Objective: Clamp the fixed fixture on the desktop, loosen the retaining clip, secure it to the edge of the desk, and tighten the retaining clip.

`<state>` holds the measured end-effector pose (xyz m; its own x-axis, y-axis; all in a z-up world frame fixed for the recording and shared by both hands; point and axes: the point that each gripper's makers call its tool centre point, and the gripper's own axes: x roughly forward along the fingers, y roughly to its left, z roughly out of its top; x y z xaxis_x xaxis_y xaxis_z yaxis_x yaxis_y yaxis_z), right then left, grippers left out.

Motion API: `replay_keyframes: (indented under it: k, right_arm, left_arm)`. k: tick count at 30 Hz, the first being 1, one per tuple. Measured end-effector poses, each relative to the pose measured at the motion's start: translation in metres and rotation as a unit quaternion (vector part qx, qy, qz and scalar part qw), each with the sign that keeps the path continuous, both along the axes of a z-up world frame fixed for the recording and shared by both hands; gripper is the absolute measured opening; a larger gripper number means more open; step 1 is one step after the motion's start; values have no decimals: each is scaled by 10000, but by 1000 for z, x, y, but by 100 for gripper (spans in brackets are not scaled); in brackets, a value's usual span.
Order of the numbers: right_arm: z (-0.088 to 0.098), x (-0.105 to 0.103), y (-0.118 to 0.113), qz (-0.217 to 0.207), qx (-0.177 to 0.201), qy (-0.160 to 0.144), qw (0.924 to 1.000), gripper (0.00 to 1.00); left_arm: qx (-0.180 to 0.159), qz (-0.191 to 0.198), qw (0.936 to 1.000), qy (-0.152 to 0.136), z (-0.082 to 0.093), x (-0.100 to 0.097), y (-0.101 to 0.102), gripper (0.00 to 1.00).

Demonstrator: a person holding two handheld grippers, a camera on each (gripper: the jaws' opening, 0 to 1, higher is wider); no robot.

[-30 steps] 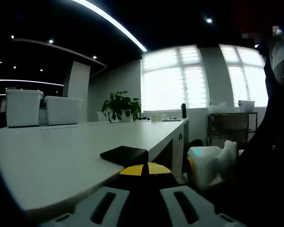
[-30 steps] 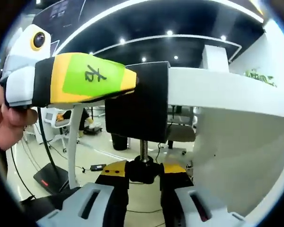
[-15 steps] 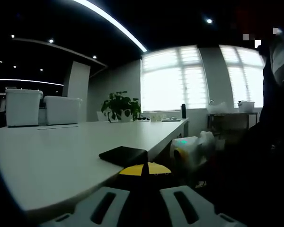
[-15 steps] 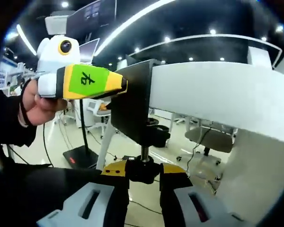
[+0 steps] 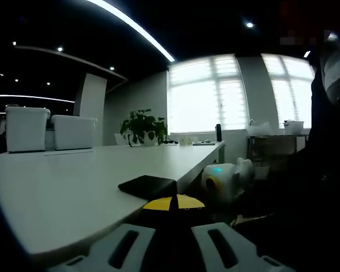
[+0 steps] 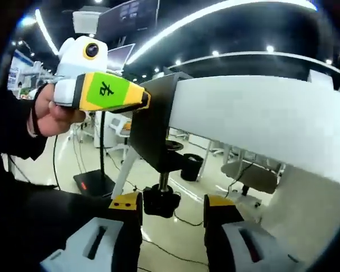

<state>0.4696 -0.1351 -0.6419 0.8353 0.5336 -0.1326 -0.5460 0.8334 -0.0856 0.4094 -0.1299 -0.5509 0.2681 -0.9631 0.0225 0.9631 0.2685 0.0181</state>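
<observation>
In the right gripper view, the black clamp fixture [image 6: 153,133] sits on the edge of the white counter [image 6: 255,113], its body wrapped over the rim just ahead of the right tongs [image 6: 173,212]. A threaded rod drops from the fixture to a black knob [image 6: 160,201] — the knob lies between the two jaws, which stand apart on either side of it, so the right tongs are open and not pressing it. Up and to the left of these jaws, the left tongs [image 6: 144,101] come in, their yellow-and-green tip touching the fixture's upper corner; a hand [image 6: 54,116] holds their white body.

In the left gripper view, the fixture's flat black top [image 5: 148,186] rests on the counter surface [image 5: 73,181] directly ahead of the left tongs [image 5: 173,211], right at the yellow jaw tips. The jaws appear closed on it, though the contact is dark and I cannot tell for certain. To the right, below the counter edge, the right tongs [image 5: 224,181] show as a white body with a yellow tip — near the fixture.
</observation>
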Motion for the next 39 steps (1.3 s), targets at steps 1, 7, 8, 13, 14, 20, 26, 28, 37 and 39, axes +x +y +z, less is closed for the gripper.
replay_keyframes:
  k: [1,7,8,13,14,20,26,28,37,39]
  right_arm:
    - [-2,-4,-1,-164,52,46,9998,53]
    - [-14,-15,17,-875,225,231,9956,54]
    - [-14,-14,15,-1059,260,260,9937,53]
    - [-12,0,7,-1510,330,268,9876,45]
    - [-12,-1,8,-1508,260,252,9879,43]
    - [-11,1,6,-1649,153,177,9860,26]
    - [-10,2,8,-1333,-179,48,9909,24]
    - [-11,3,8,-1133,-169,101,9934,24]
    - [-13,5,16,16,-356,192,9992,24]
    - [-13,4,18,308,-320,154,9989,24]
  left_arm:
    - [4,2,10000,-4,0,0,0,2]
    - [-27,0,10000,11,0,-1,0,2]
    - [-21,-3,10000,4,0,-1,0,2]
    - [-25,6,10000,3,0,0,0,2]
    - [-31,11,10000,7,-1,1,0,2]
    - [-34,14,10000,3,-1,2,0,2]
    - [-7,27,10000,-8,-2,5,0,2]
    - [0,16,10000,-12,-2,6,1,2]
    - [17,-7,10000,1,-4,8,1,2]
    - [24,-1,10000,-6,-4,8,1,2]
